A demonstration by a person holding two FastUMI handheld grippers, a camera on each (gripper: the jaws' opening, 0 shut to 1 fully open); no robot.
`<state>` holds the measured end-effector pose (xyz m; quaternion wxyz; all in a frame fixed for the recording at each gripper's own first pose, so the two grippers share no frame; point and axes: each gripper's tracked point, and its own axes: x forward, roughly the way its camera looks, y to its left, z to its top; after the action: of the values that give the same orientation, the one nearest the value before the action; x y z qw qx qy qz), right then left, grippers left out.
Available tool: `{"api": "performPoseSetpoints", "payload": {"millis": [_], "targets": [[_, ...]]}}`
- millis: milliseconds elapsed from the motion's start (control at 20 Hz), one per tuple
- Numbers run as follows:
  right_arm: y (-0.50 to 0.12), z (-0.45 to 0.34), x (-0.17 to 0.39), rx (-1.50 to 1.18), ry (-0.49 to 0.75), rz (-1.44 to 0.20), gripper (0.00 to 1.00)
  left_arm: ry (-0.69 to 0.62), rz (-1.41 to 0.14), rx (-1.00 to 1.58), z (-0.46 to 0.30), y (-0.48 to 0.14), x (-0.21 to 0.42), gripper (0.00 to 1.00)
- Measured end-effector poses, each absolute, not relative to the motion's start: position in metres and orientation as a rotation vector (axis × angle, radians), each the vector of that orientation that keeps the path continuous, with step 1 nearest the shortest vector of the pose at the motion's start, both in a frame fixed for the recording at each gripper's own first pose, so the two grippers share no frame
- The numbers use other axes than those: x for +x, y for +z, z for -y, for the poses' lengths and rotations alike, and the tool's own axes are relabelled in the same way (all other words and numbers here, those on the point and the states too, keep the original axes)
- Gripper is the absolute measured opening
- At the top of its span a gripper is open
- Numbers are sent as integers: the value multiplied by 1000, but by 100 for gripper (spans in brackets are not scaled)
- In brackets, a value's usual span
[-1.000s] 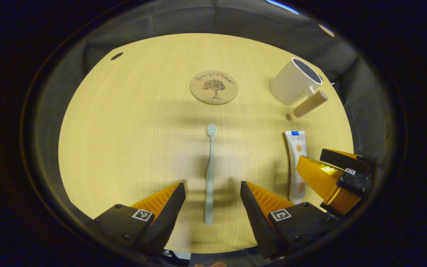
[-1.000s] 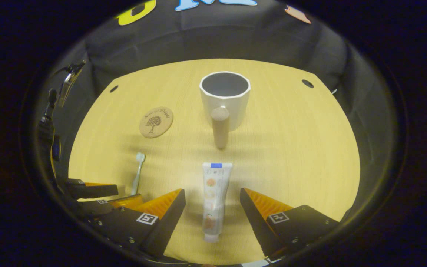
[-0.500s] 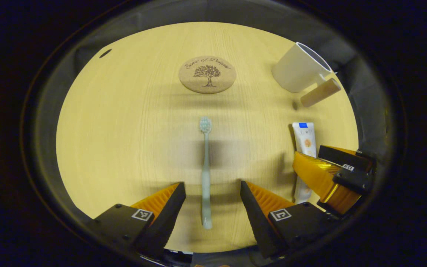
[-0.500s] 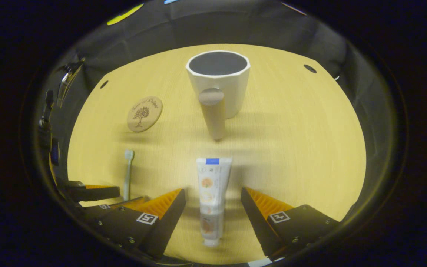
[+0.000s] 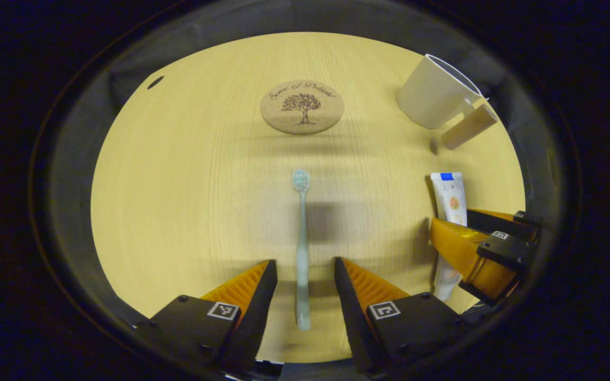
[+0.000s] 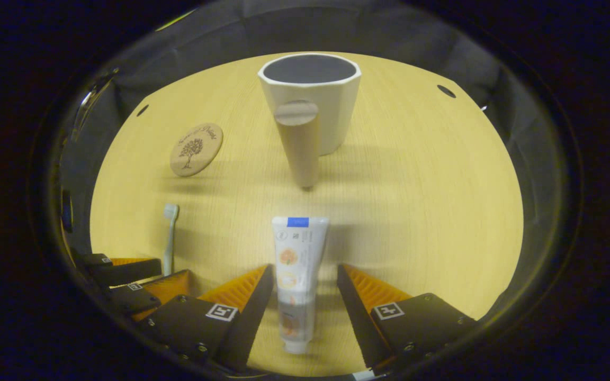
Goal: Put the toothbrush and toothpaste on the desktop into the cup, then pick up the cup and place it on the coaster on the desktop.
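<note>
On the pale wooden desktop (image 5: 178,201), the left gripper (image 5: 301,275) is spread open astride the handle of the pale green toothbrush (image 5: 302,248), fingers clear of it, with the round cork coaster (image 5: 302,106) at twelve o'clock. The right gripper (image 6: 305,280) likewise stands open around the lower half of the white toothpaste tube (image 6: 296,275), not yet pressing. The white cup with a wooden peg handle (image 6: 315,106) stands upright at twelve o'clock beyond the tube.
</note>
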<state>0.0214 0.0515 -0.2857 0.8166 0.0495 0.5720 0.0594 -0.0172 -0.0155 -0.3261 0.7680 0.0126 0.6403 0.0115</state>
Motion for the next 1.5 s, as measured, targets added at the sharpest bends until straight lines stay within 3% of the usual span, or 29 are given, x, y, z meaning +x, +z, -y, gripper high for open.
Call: {"api": "performPoseSetpoints", "payload": {"millis": [150, 250, 350, 400, 600, 650, 900, 1500], "targets": [[-283, -46, 19, 103, 107, -1223, 56, 26, -1382, 26, 19, -325, -17, 45], [-288, -45, 20, 113, 98, -1222, 44, 27, -1378, 19, 20, -325, -17, 33], [-288, -44, 19, 129, 105, -1218, 35, 31, -1369, 20, 18, -326, -14, 31], [-287, -44, 19, 127, 112, -1217, 31, 26, -1369, 15, 18, -325, -14, 16], [-287, -44, 18, 130, 118, -1203, 35, -3, -1361, 33, 18, -323, -17, 13], [-286, -44, 18, 134, 124, -1197, 29, -9, -1361, 41, 17, -323, -18, 14], [-282, -44, 22, 190, 164, -1148, 25, -20, -1309, 35, 17, -321, -17, 10], [-253, -52, 24, 265, 314, -907, 25, -26, -1089, -29, 0, -297, 1, 10]]}}
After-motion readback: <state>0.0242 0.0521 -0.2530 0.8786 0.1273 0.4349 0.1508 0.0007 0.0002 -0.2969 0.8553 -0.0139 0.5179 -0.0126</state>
